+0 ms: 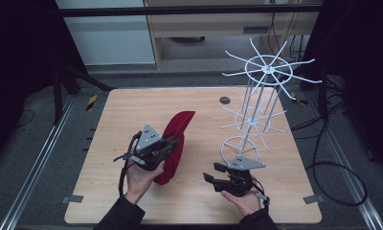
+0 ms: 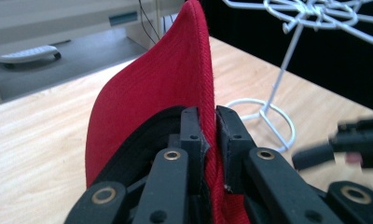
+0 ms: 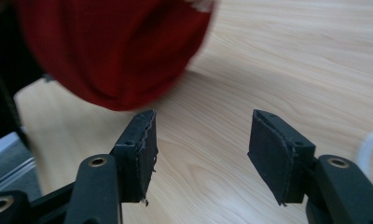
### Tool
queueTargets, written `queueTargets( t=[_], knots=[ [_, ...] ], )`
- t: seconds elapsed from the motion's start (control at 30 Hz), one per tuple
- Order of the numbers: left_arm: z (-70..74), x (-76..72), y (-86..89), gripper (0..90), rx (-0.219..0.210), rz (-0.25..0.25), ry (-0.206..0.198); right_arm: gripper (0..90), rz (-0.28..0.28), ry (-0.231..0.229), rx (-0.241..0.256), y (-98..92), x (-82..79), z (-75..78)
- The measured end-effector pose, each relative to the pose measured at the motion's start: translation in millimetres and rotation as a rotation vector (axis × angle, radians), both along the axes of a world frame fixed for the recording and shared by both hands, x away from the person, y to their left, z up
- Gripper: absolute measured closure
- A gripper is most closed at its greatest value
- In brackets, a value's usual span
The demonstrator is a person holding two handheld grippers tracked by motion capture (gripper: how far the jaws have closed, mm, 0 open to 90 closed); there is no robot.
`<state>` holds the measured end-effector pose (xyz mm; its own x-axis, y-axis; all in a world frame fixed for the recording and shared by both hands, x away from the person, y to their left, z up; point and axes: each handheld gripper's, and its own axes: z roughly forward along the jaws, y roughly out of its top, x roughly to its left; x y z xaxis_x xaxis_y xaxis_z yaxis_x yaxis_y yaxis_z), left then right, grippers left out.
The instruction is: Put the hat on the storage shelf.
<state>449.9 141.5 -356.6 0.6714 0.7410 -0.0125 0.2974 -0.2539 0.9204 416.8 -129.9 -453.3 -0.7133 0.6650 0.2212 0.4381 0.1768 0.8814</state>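
- High view: the left claw [image 1: 173,143], held in the person's left hand [image 1: 140,179], is clamped on a red cap [image 1: 176,132]. The cap stands on edge at the middle of the tabletop [image 1: 132,110], its brim pointing to the far side and its lower end at the tabletop near the hand. The right claw [image 1: 213,172], held in the right hand [image 1: 244,201], hovers near the right of the cap, apart from it, jaws spread and aimed left. A white wire rack [image 1: 261,96] stands on the right half of the tabletop; its ring base lies just beyond the right claw. A small dark disc [image 1: 224,100] lies at the far side of the tabletop.
- Left gripper view: the left claw [image 2: 211,135] has its two jaws drawn together on the cap's [image 2: 161,88] fabric, one inside the black-lined crown, the other outside. The rack [image 2: 287,56] rises beyond on the right, and the right claw [image 2: 315,156] shows blurred at the right edge.
- Right gripper view: the right claw [image 3: 201,140] is wide apart with bare tabletop [image 3: 292,60] between the jaws. The cap [image 3: 110,51], blurred, is at upper left, just beyond the left jaw; whether it touches that jaw cannot be told.
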Motion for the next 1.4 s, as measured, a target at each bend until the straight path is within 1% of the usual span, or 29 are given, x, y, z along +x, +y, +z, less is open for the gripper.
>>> queueTargets(
  t=[0.03,0.1,0.17,0.2,0.23,0.27,0.3,0.33,0.43,0.53,0.57,0.6,0.63,0.67,0.73,0.77,0.8,0.83,0.87,0.9,0.93,0.97,1.03,1.1,1.2,1.23,1.3,1.33,1.4],
  knots=[
    [0.0,0.0,0.0,81.7,0.000,0.000,0.000,42.0,0.000,0.000,0.000,0.0,0.0,0.0],
    [2.4,3.3,-3.0,81.7,-0.010,0.008,-0.002,42.3,0.045,-0.007,0.028,14.0,0.3,3.6],
    [6.3,6.0,-7.2,81.7,-0.030,0.021,-0.011,42.7,0.070,-0.008,0.047,24.4,1.2,5.1],
    [9.8,7.2,-10.4,81.7,-0.031,0.025,-0.021,42.8,0.079,-0.009,0.051,27.8,1.6,5.3],
    [9.8,7.2,-10.4,81.7,-0.031,0.025,-0.021,42.8,0.079,-0.009,0.051,27.8,1.6,5.3],
    [14.0,7.6,-15.1,81.7,-0.019,0.025,-0.034,43.2,0.104,-0.011,0.064,38.3,2.4,6.2],
    [14.0,7.6,-15.1,81.7,-0.019,0.025,-0.034,43.2,0.104,-0.011,0.064,38.3,2.4,6.2],
    [16.6,7.2,-18.1,81.7,-0.014,0.025,-0.047,43.4,0.120,-0.013,0.069,47.1,2.6,7.1],
    [19.9,6.7,-20.7,81.7,-0.019,0.026,-0.056,43.4,0.134,-0.024,0.076,57.7,3.6,7.2],
    [21.4,5.9,-22.0,81.7,-0.031,0.027,-0.061,43.2,0.134,-0.029,0.078,67.4,4.9,6.2],
    [21.4,5.9,-22.0,81.7,-0.031,0.027,-0.061,43.2,0.134,-0.029,0.078,67.4,4.9,6.2],
    [21.9,5.3,-22.1,81.7,-0.044,0.025,-0.062,44.6,0.133,-0.034,0.074,73.0,6.4,4.6],
    [21.9,5.3,-22.1,81.7,-0.044,0.025,-0.062,44.6,0.133,-0.034,0.074,73.0,6.4,4.6],
    [22.4,4.9,-21.3,81.7,-0.054,0.024,-0.060,49.0,0.124,-0.038,0.066,76.4,7.8,2.8],
    [23.2,4.3,-20.1,81.7,-0.067,0.023,-0.060,54.7,0.108,-0.043,0.064,77.5,9.1,1.3],
    [23.2,4.3,-20.1,81.7,-0.067,0.023,-0.060,54.7,0.108,-0.043,0.064,77.5,9.1,1.3],
    [23.9,3.4,-19.0,81.7,-0.082,0.024,-0.059,64.5,0.103,-0.043,0.061,77.5,10.5,0.3],
    [23.9,3.4,-19.0,81.7,-0.082,0.024,-0.059,64.5,0.103,-0.043,0.061,77.5,10.5,0.3],
    [24.6,2.4,-17.2,81.7,-0.087,0.019,-0.059,73.2,0.094,-0.048,0.063,76.0,11.5,0.5],
    [24.6,2.4,-17.2,81.7,-0.087,0.019,-0.059,73.2,0.094,-0.048,0.063,76.0,11.5,0.5],
    [24.7,1.8,-16.8,81.6,-0.092,0.018,-0.058,83.0,0.094,-0.048,0.066,73.7,11.4,2.0],
    [25.2,0.3,-15.0,81.6,-0.098,0.019,-0.063,85.0,0.094,-0.053,0.061,71.9,11.1,3.4],
    [25.5,-1.0,-12.1,81.5,-0.103,0.015,-0.064,86.2,0.086,-0.059,0.040,69.6,10.5,5.4],
    [25.4,-2.7,-8.0,81.2,-0.099,0.014,-0.067,86.4,0.074,-0.071,0.014,66.4,9.9,7.7],
    [23.3,-5.7,0.6,80.3,-0.094,0.024,-0.066,86.5,0.048,-0.085,-0.024,60.4,9.9,9.9],
    [23.3,-5.7,0.6,79.8,-0.094,0.024,-0.066,86.5,0.048,-0.085,-0.024,60.4,9.9,9.9],
    [20.0,-6.9,8.8,79.1,-0.090,0.034,-0.059,86.5,0.033,-0.091,-0.044,56.0,10.3,11.0],
    [18.0,-7.2,12.7,77.9,-0.089,0.040,-0.054,86.6,0.019,-0.106,-0.064,52.8,10.0,12.8],
    [12.7,-7.9,21.4,77.5,-0.093,0.048,-0.037,86.6,0.015,-0.111,-0.073,51.4,9.7,14.0]
  ],
)
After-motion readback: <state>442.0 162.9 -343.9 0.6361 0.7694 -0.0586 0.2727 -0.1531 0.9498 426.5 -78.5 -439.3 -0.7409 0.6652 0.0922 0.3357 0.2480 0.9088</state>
